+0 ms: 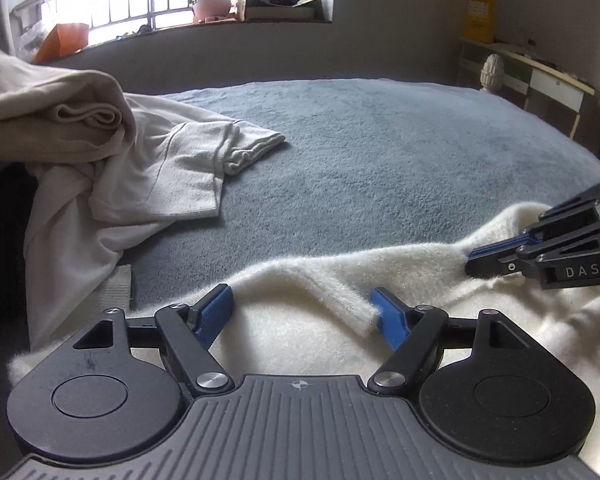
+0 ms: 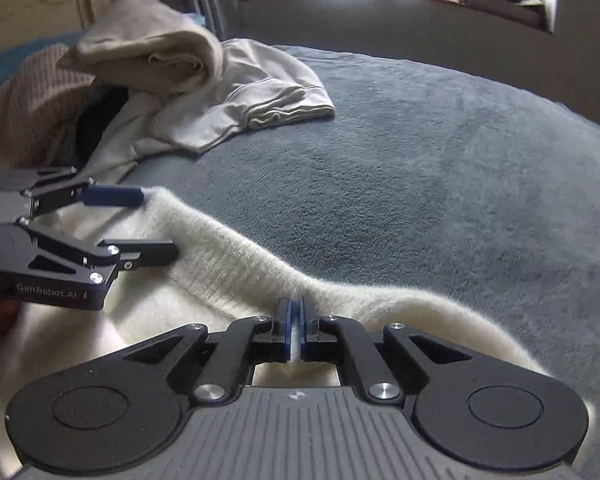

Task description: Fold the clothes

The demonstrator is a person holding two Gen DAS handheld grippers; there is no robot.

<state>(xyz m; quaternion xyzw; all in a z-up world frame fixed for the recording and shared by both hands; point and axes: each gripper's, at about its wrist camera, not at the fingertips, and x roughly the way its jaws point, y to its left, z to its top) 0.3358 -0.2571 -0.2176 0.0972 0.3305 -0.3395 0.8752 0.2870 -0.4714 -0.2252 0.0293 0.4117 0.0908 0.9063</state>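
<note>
We keep our right gripper (image 2: 296,322) clenched on the fluffy white sweater (image 1: 320,280) lying on the bed (image 1: 380,152), and slide our left gripper (image 1: 302,314) (jaws released) around its edge.

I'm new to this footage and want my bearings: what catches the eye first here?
A fluffy cream sweater lies across the near edge of the grey blanket. The right gripper is shut on its upper edge, and the left gripper stands open over that edge. A heap of beige clothes sits at the blanket's far left.
</note>
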